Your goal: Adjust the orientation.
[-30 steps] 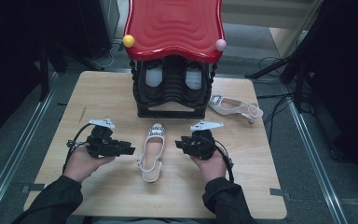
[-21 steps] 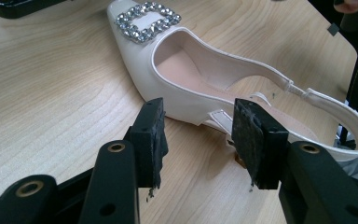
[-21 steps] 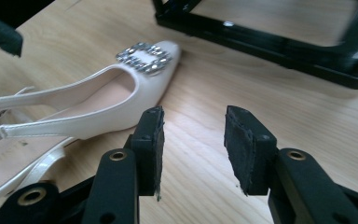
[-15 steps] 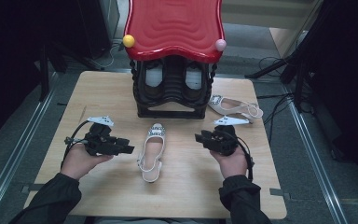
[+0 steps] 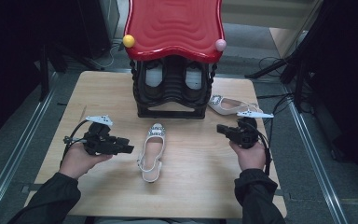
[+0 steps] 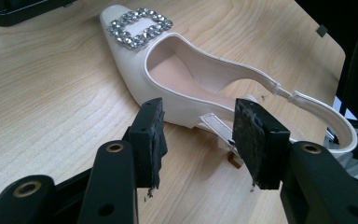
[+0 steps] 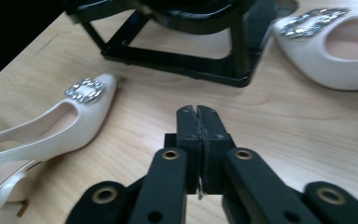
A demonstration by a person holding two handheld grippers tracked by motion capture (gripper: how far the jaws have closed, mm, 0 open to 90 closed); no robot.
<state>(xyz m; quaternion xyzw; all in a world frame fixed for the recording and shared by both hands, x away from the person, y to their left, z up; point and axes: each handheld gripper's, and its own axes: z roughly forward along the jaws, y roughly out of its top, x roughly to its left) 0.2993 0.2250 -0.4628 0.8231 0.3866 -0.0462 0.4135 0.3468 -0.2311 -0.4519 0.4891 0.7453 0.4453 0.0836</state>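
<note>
White, with a rhinestone buckle, the slingback shoe [image 5: 152,153] lay flat at the centre of the wooden tabletop [image 5: 200,182], toe toward 12 o'clock and the black rack [image 5: 172,88]. At its 9 o'clock, the left gripper [image 5: 127,148] stood just beside it with jaws partly open and empty, the shoe's side lying just beyond the pads [image 6: 151,135]. At its 3 o'clock and well apart, the right gripper [image 5: 220,129] had just closed its jaws fully on nothing, near the second shoe [image 5: 228,105].

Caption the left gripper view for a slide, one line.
Left gripper, jaws open, facing the side of a white slingback shoe with a rhinestone buckle on the wooden table.
</note>
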